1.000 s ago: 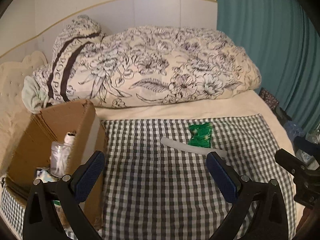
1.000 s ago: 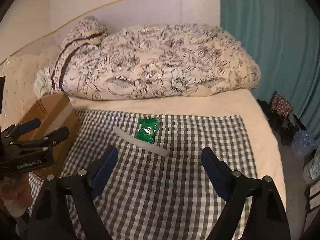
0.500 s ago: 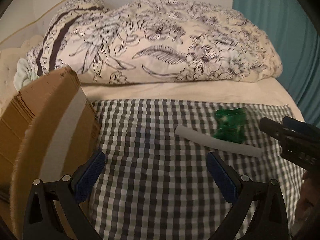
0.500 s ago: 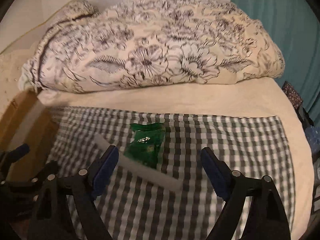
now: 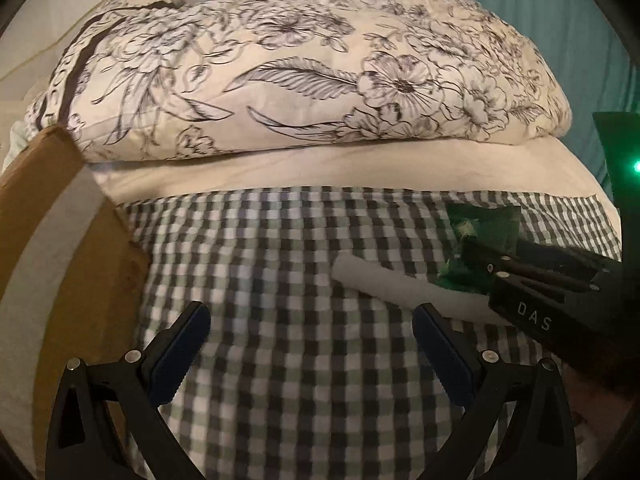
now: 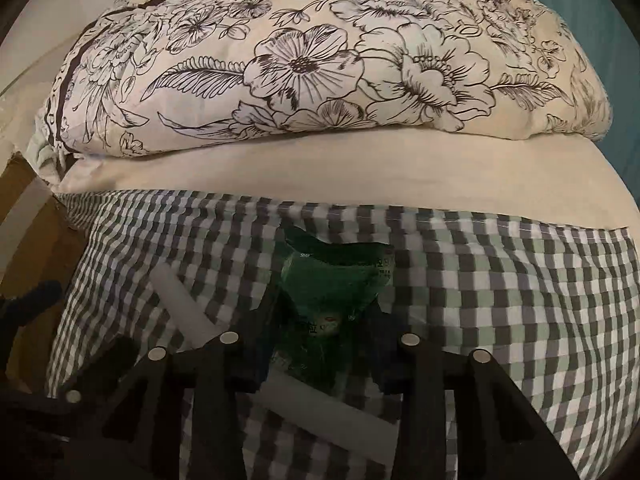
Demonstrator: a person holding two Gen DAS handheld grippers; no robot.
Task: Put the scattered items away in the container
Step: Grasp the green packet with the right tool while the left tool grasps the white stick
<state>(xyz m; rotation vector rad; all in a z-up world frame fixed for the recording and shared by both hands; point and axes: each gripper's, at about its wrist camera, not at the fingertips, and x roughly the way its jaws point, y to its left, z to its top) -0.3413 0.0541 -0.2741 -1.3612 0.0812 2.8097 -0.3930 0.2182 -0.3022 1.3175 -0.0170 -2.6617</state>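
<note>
The checked cloth (image 5: 304, 280) covered the near part of the bed, its far edge running straight across below a strip of bare cream sheet (image 5: 320, 164). Beyond that lay the rolled floral duvet (image 5: 312, 64), spanning nearly the whole width of the bed. The cardboard box (image 5: 60, 248) stood on the left, its taped wall touching the cloth's left border. Between the box and the white tube (image 5: 384, 280) the cloth lay open.

Left hand-held gripper (image 5: 308, 356): jaws spread wide, nothing between them, held above the open cloth, with the tube's near end just beyond its right finger.

Right hand-held gripper (image 6: 320, 344): jaws drawn in close on either side of the green packet (image 6: 336, 280), grasping its near end; its far half stuck out beyond the fingertips. The packet lay on the cloth right of centre, partly over the tube (image 6: 184, 304), which ran diagonally under the left finger. From the left wrist view, the same hand-held gripper (image 5: 476, 256) covered the packet's (image 5: 492, 224) near part. Teal curtain (image 5: 560, 20) hung along the right side.
</note>
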